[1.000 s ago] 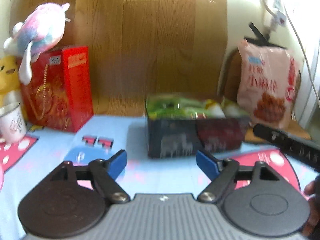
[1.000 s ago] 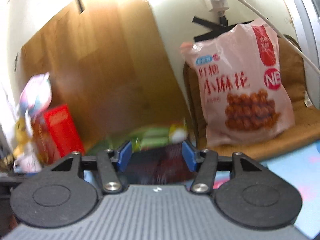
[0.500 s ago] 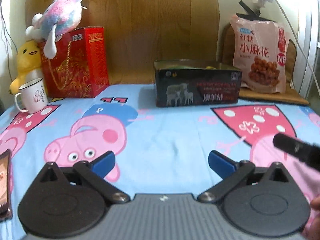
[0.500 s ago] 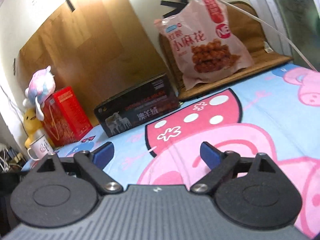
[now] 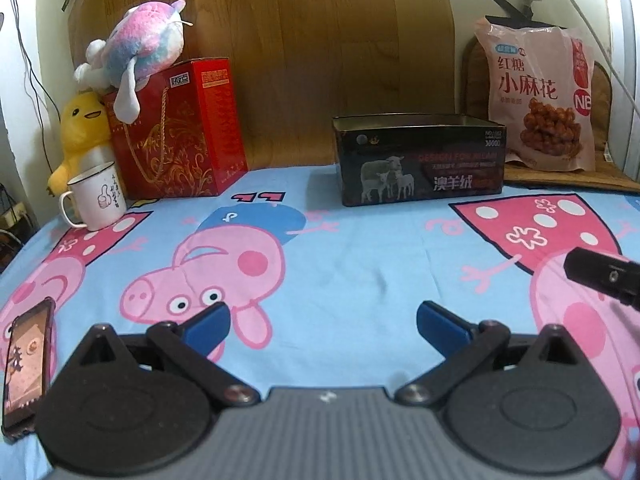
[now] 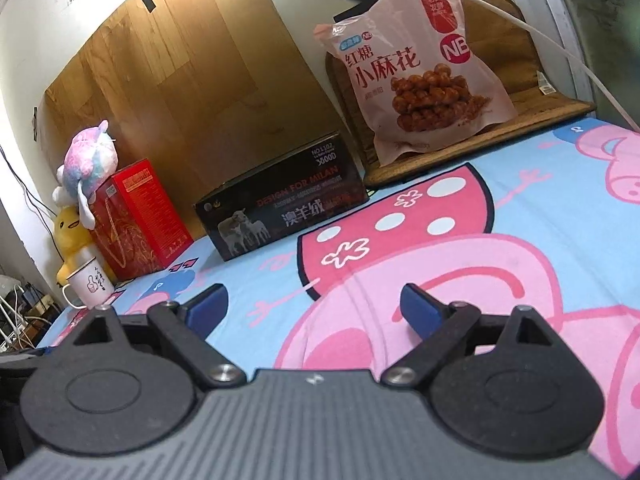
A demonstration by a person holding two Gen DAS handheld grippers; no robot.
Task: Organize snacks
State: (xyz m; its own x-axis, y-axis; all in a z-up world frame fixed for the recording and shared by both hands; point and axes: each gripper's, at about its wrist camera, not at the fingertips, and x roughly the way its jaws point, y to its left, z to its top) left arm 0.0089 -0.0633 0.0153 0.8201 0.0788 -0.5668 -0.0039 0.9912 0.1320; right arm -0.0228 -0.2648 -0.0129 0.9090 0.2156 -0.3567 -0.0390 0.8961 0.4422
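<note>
A black open-top box with sheep on its side (image 5: 420,160) stands at the back of the cartoon-pig cloth; its contents are hidden from this low angle. It also shows in the right wrist view (image 6: 280,216). A pink snack bag (image 5: 540,96) leans upright on a wooden board to the box's right, also seen in the right wrist view (image 6: 420,64). My left gripper (image 5: 322,326) is open and empty, low over the cloth, well short of the box. My right gripper (image 6: 314,306) is open and empty, further right; its body shows in the left wrist view (image 5: 604,276).
A red gift box (image 5: 180,132) with a pink-blue plush (image 5: 136,52) on top stands at the back left, beside a yellow duck plush (image 5: 80,136) and a white mug (image 5: 96,196). A phone (image 5: 28,364) lies at the near left edge. A wooden panel backs the scene.
Both grippers have pulled back and down from just above the black box to low over the cloth, and their jaws have widened. The green packets in the box are no longer visible.
</note>
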